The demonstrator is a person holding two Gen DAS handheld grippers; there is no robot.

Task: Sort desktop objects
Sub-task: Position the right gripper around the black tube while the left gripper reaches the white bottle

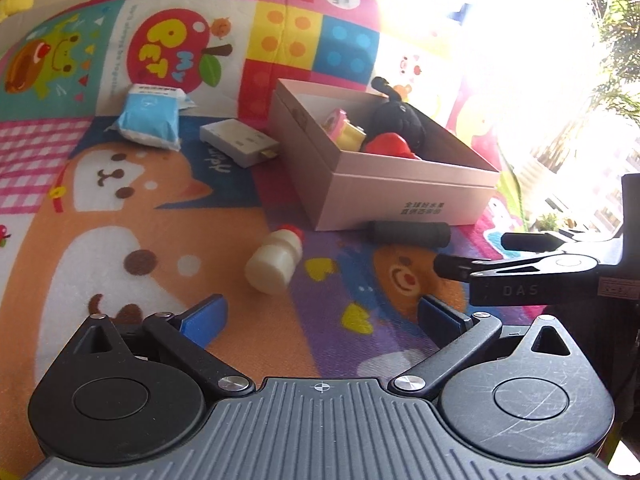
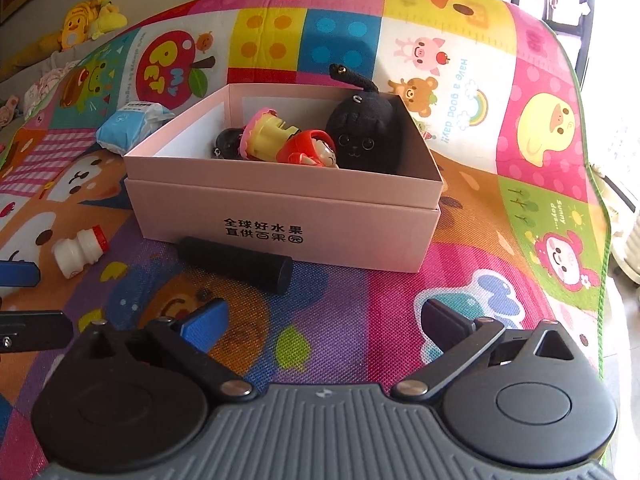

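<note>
A pink cardboard box (image 2: 288,216) (image 1: 404,200) stands on the colourful play mat. Inside lie a black plush cat (image 2: 362,132) (image 1: 396,120), a red-hooded figurine (image 2: 310,150) (image 1: 390,146), a yellow toy (image 2: 270,130) and a small black item (image 2: 228,140). A black cylinder (image 2: 236,258) (image 1: 410,233) lies against the box's front wall. A small white bottle with a red cap (image 1: 274,260) (image 2: 80,251) lies on its side just ahead of my left gripper (image 1: 320,316), which is open and empty. My right gripper (image 2: 320,320) is open too, nothing between its fingers.
A blue and white tissue pack (image 1: 150,118) (image 2: 128,124) and a grey flat adapter (image 1: 238,142) lie left of the box. The right gripper's black body (image 1: 532,268) shows at the right of the left wrist view. Yellow plush toys (image 2: 90,18) sit beyond the mat.
</note>
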